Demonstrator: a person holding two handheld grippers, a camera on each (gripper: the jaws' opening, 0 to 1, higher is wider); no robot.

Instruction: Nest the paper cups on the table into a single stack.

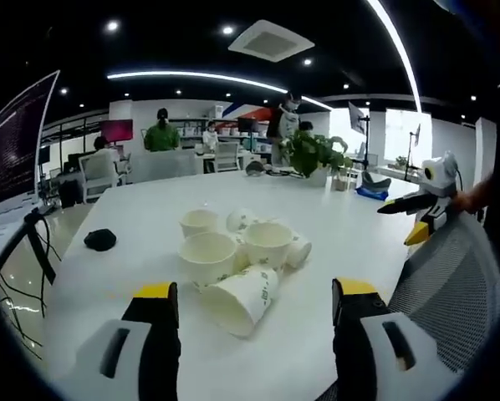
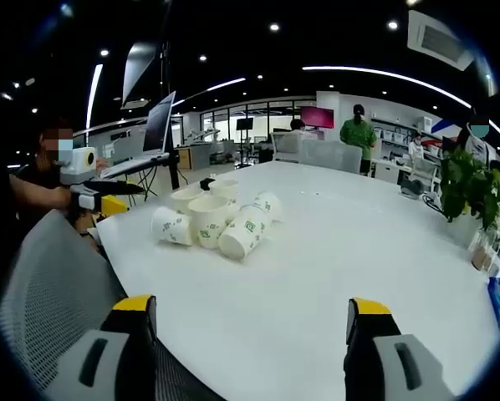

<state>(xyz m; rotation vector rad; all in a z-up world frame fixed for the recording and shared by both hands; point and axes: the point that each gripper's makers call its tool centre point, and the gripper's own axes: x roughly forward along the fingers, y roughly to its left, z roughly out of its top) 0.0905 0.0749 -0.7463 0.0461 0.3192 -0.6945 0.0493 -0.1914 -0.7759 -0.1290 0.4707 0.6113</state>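
The paper cups [image 1: 237, 255] sit in a loose cluster on the white tabletop [image 1: 150, 242], some upright and some on their sides, none yet nested.

In the left gripper view, the left tool [image 1: 254, 292] has its jaws spread wide and holds nothing. Straight ahead of it, just beyond the jaw tips and between them, lies a tipped cup [image 1: 243, 298]. Its long axis runs roughly along the tool's line of sight, with the open mouth turned toward the tool and slightly to its left. Behind it stand three upright cups, and further cups lie on their sides, touching or nearly so.

In the right gripper view, the right tool [image 2: 254, 313] is also wide open and empty. The cluster [image 2: 212, 219] lies well apart from it, ahead and to the left, across bare tabletop.

So the left tool looks much the nearer of the two, and the tipped cup is likely the first within its reach. Its jaws would probably have to close across the cup's side wall, since the axis points at them.

The right tool also appears at the right edge of the left gripper view.
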